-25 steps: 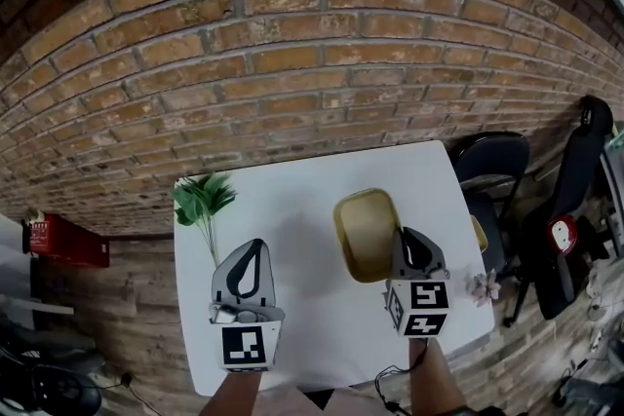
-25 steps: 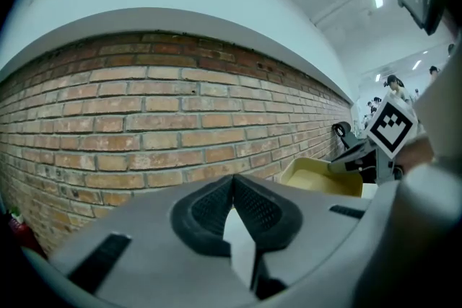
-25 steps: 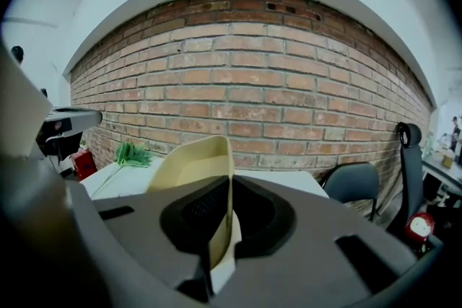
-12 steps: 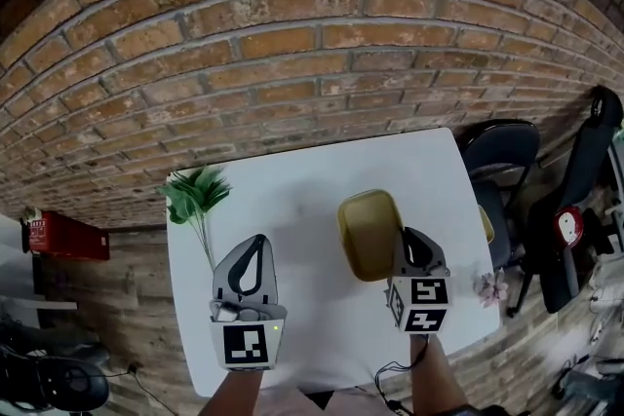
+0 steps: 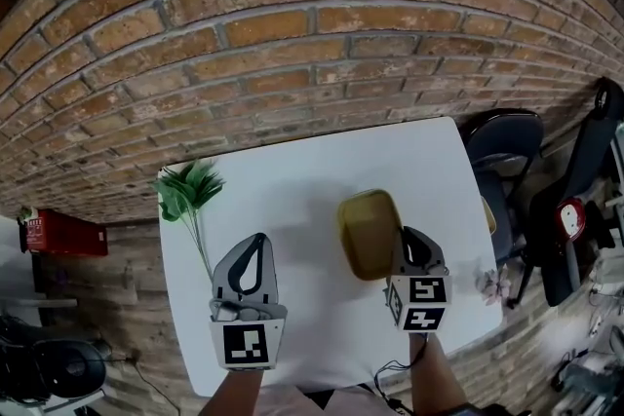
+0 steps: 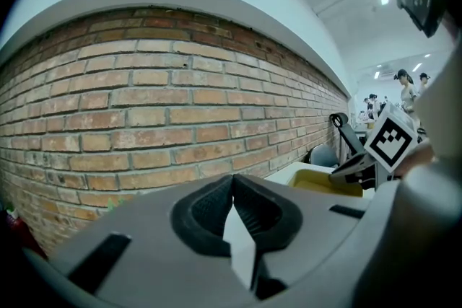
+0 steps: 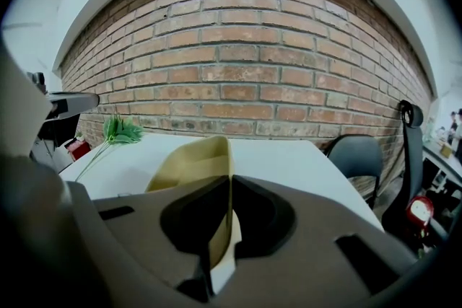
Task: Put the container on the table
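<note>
– So, what does the right gripper [image 5: 404, 235] hold?
– It is pinched tight on the side wall of the yellow plastic container [image 5: 365, 231], over the white desk [image 5: 292, 175].
– And the left gripper [image 5: 255, 241]?
– Closed up, nothing in it. A green leafy plant [image 5: 187, 190] lies near it, by the red brick wall [image 5: 292, 34].

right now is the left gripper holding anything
No, the left gripper has its jaws closed against each other with nothing between them.
</note>
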### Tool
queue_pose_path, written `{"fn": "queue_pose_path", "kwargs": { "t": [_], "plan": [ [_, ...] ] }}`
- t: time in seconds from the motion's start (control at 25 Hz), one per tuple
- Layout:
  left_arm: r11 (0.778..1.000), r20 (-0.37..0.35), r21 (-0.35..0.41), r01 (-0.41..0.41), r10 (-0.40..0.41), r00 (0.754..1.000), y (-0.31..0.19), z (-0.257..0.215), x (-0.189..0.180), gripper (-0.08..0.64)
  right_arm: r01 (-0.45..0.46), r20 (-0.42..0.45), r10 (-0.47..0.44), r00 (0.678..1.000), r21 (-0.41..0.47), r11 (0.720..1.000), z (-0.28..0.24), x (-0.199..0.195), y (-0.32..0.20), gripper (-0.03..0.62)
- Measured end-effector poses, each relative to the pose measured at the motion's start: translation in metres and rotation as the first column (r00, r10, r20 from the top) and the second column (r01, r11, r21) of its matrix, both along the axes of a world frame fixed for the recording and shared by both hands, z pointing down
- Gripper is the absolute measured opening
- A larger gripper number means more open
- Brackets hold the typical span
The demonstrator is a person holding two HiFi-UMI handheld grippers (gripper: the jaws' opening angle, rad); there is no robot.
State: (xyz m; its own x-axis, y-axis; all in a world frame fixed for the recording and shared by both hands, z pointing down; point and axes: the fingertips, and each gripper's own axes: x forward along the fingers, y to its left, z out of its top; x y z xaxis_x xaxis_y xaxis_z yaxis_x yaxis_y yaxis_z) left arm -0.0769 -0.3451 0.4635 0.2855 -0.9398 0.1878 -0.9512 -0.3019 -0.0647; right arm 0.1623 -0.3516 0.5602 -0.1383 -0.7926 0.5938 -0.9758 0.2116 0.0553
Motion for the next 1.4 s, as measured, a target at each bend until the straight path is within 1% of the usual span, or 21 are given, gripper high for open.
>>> {"fn": "queue_pose_path", "kwargs": {
  "t": [0.36,0.64,0.92,1.4],
  "plan": [
    [1.000,-0.009,-0.025,-0.002,0.002,1.000,-0.001,0.009,0.005,0.011,-0.012,-0.004,0.012,1.000,-0.028,1.000,0.016,0.006,0.004,0.015],
    [0.999,0.001,-0.034,-0.011,0.012,1.000,-0.004,0.015,0.006,0.011,-0.015,-0.005,0.015,1.000,-0.055,0.998,0.029,0.007,0.005,0.015],
    [0.999,-0.007,-0.048,-0.005,0.005,1.000,-0.006,0.018,0.006,0.011,-0.016,0.001,0.017,1.000,-0.072,0.997,0.037,0.009,0.006,0.017],
    [0.999,-0.002,-0.046,-0.015,0.015,1.000,-0.008,0.021,0.007,0.011,-0.023,0.006,0.024,1.000,-0.105,0.994,0.050,0.010,0.008,0.028]
  ]
}}
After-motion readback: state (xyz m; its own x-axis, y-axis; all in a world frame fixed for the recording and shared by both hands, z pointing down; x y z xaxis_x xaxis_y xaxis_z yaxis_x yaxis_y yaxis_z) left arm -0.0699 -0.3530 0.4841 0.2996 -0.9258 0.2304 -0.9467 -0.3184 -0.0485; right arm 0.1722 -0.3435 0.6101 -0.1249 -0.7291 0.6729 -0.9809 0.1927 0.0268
